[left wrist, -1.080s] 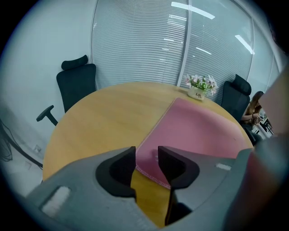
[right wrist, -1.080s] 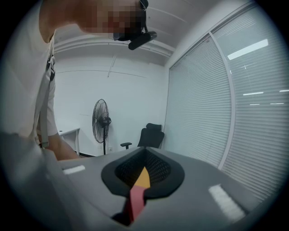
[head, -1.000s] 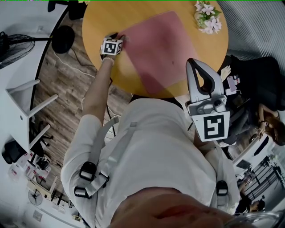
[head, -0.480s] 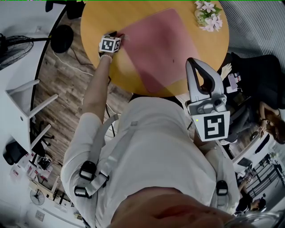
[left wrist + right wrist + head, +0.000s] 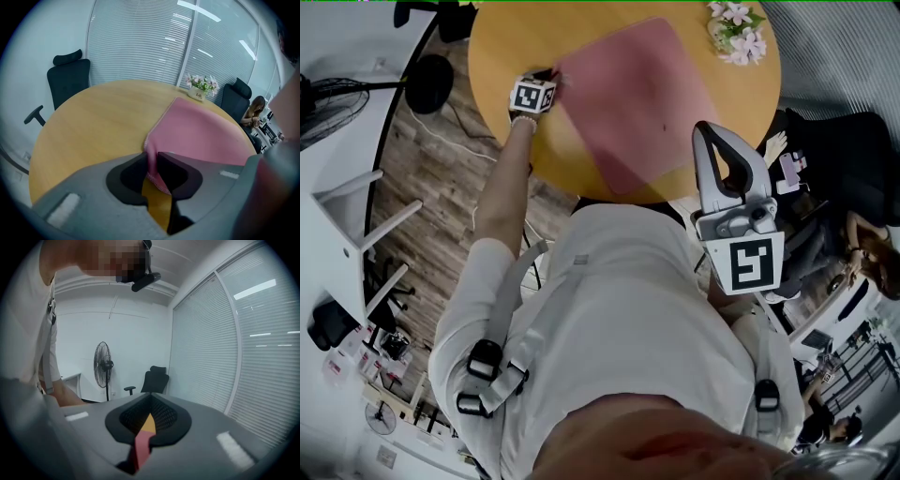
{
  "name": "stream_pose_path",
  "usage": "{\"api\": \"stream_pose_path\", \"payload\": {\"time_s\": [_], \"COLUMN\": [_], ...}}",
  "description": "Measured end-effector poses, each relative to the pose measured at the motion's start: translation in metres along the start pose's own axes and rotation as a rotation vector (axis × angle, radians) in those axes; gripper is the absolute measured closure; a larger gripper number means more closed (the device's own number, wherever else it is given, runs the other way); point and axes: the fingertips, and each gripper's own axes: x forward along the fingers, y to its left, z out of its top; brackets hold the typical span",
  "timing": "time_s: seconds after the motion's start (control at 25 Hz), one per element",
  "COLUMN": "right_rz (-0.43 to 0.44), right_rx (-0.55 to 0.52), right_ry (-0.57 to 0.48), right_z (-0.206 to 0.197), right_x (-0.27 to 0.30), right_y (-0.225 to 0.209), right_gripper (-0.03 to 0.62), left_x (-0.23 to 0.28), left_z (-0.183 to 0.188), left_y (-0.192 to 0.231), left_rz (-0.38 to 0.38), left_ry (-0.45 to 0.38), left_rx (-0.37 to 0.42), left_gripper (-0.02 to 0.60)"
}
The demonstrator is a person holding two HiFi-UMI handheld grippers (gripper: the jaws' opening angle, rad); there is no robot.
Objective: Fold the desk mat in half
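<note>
A flower pot [image 5: 737,36] is set at 1 o'clock on the round table [image 5: 511,37], near the flat desk mat [image 5: 628,103]. The mat's 9 o'clock corner is pinched by the left gripper [image 5: 551,77], whose jaws have just been closing on it. The right gripper [image 5: 709,136], pressed together and empty, is held where it was a second ago. Wood floor [image 5: 441,178] and blinds [image 5: 140,42] are seen around.

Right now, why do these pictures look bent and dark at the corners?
Left gripper view: a fisheye lens bows the window blinds, the corners go black, and the pink desk mat is soft at its near corner. Right gripper view: same dark rim, standing fan in focus. Head view: the round table bulges, evenly lit.
</note>
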Motion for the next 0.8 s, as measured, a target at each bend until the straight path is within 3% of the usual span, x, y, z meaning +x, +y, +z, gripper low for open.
{"api": "stream_pose_path", "payload": {"time_s": [0.8], "right_rz": [-0.012], "right_rx": [-0.008], "right_ry": [-0.022], "right_z": [0.009], "right_x": [-0.016], "right_y": [0.003], "right_gripper": [0.589], "left_x": [-0.012], "left_z": [0.01], "left_y": [-0.018], "left_rz": [0.019], "left_ry": [-0.028], "left_rx": [0.054], "left_gripper": [0.535]}}
